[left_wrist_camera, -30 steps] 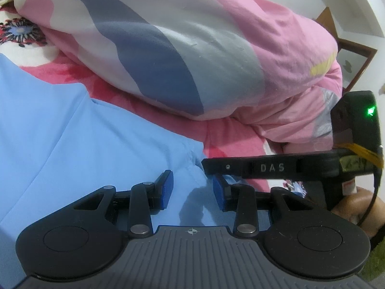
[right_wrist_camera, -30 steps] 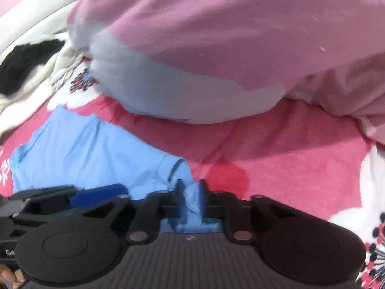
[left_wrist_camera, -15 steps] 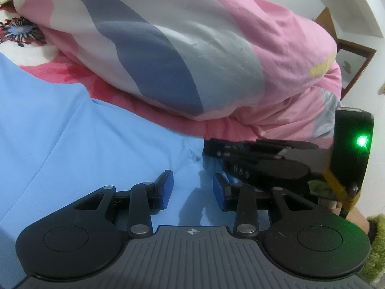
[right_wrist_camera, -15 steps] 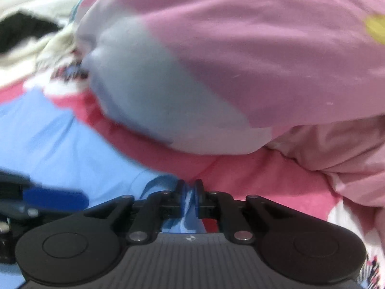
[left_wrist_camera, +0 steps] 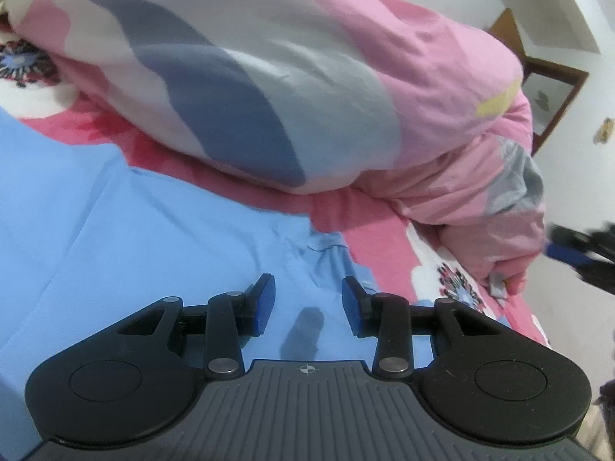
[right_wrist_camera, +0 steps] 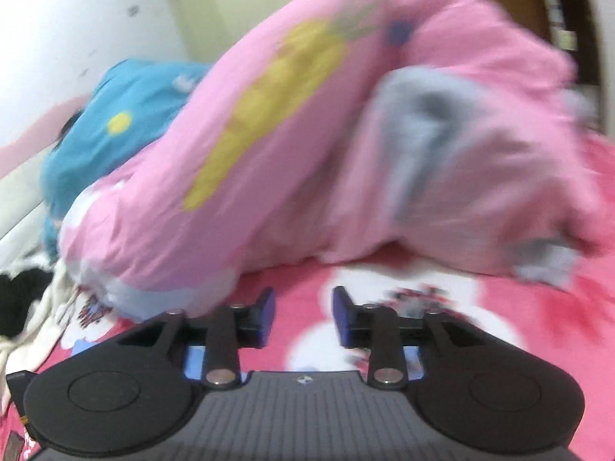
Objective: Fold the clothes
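Observation:
A light blue garment lies spread flat on the bed, its wrinkled corner just ahead of my left gripper. That gripper hovers low over the cloth, its jaws opening a little, the blue pads apart and nothing pinched between them. My right gripper is lifted over the floral sheet with its jaws opening and nothing between them. In the left wrist view the right gripper is a dark blur at the right edge, well away from the garment. Only slivers of blue cloth show under the right gripper's linkage.
A bulky pink, grey and blue duvet is heaped along the far side of the pink floral sheet. A teal cloth and black-and-white clothes lie at the left. A wooden frame leans on the wall.
The right gripper let go of the blue garment's corner, opened, and swung up and away to the right. The left gripper stayed where it was, and the corner now lies on the bed.

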